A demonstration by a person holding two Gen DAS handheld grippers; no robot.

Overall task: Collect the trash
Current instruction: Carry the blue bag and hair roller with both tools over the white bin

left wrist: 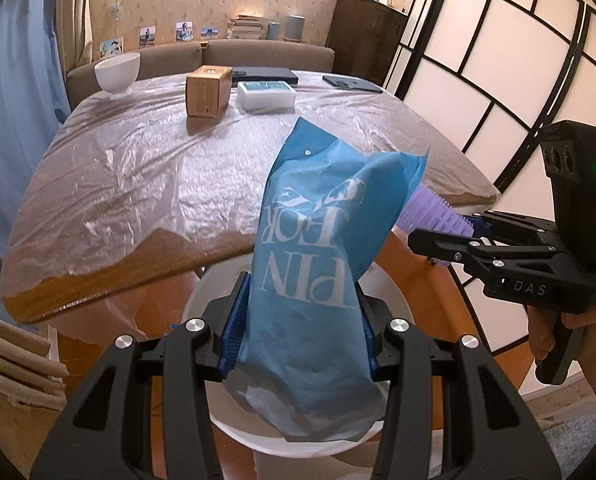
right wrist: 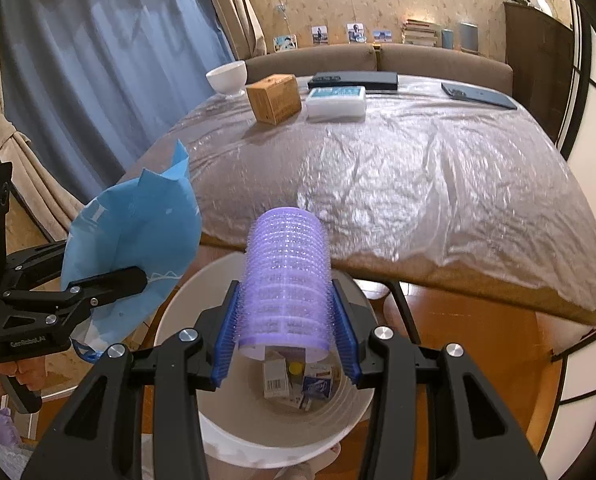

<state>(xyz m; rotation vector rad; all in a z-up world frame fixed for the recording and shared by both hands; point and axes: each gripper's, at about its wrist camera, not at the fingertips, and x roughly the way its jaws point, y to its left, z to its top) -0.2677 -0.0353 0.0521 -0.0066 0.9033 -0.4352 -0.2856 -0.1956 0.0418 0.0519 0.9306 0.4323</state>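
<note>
grippers 2 | blue bag [left wrist: 310,280] 1 | purple roller [right wrist: 285,284] 1 | white bin [right wrist: 225,432] 1

soft daylight, glare on plastic table cover [right wrist: 398,168] — fisheye-bent edges

White bowl [left wrist: 117,71], wooden box [left wrist: 208,91]

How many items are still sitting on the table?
5, all at the far end: white bowl, cardboard box, white case, black box behind it, dark flat item far right. Nothing seems hidden.
</note>
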